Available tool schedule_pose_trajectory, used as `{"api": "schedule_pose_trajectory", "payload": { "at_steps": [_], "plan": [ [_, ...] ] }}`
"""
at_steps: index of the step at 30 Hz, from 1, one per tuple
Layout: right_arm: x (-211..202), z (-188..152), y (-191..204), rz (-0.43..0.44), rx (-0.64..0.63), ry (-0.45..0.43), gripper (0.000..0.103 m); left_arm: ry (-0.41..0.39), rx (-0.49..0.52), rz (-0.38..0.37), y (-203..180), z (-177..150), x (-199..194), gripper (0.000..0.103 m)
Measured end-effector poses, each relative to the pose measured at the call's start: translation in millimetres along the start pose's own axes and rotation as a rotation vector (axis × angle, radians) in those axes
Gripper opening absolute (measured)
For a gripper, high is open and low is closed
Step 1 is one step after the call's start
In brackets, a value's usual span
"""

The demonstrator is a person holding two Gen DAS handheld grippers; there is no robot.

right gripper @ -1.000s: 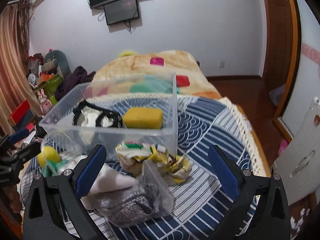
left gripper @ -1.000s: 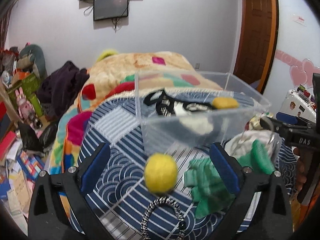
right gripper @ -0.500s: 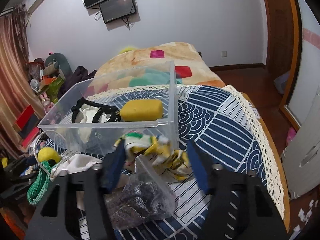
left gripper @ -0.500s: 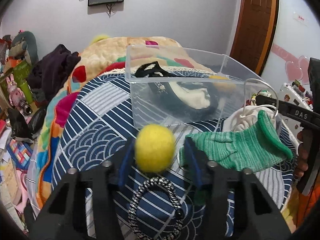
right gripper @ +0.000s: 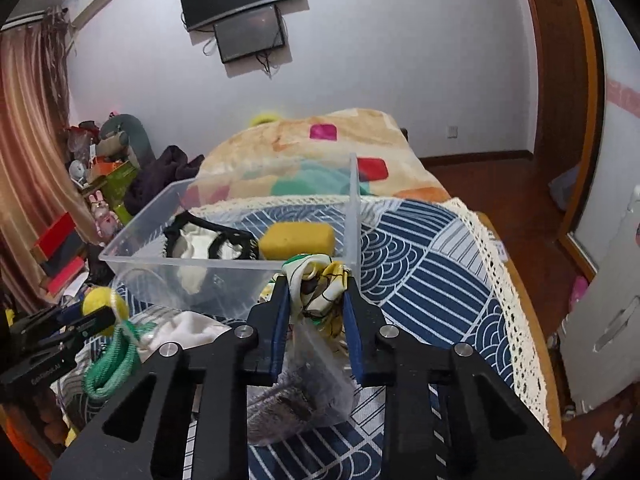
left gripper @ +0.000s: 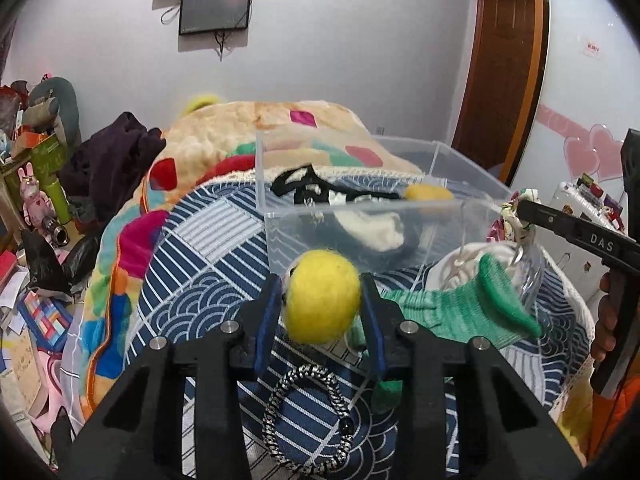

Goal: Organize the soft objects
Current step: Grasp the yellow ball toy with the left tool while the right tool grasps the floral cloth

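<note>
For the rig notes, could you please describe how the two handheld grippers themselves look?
Both are matte black angular frames with silver bolts and blue pads. The left gripper and right gripper match; white lettering marks each gripper's side. An orange sleeve shows beside the right one.

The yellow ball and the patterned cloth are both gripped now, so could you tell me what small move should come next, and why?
Probably lift both: the left gripper pinches the yellow ball, the right gripper the patterned cloth, and the clear box stands open just behind.

Yellow felt ball (left gripper: 322, 297) sitting clamped, lifted off the bed; patterned yellow-white cloth (right gripper: 316, 284) bunching, pinched, just at the clear bin's (right gripper: 224, 261) near wall.
</note>
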State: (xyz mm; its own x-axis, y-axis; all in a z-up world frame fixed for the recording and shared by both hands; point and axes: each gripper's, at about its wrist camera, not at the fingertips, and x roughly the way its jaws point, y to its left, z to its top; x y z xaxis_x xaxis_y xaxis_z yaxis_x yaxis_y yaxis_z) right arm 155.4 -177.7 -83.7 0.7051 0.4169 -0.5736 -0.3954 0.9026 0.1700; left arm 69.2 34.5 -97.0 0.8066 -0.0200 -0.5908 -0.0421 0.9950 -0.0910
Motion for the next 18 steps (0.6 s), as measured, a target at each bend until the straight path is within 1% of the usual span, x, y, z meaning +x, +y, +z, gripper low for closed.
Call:
{"api": "schedule_pose_trajectory", "payload": {
  "at_steps": [8, 14, 18],
  "plan": [
    [-22, 11, 13, 0.029, -0.027, -0.091, 0.021, -0.077, -0.005, -0.005, 0, 22, -16, 0.038],
    [-32, 28, 21, 0.041, -0.036, -0.159, 0.021, -0.130, 0.016, 0.013, -4, 48, -16, 0.038],
    [-34, 38, 23, 0.042, -0.040, -0.196, 0.021, -0.147, 0.029, 0.023, -8, 63, -10, 0.039]
  ]
}}
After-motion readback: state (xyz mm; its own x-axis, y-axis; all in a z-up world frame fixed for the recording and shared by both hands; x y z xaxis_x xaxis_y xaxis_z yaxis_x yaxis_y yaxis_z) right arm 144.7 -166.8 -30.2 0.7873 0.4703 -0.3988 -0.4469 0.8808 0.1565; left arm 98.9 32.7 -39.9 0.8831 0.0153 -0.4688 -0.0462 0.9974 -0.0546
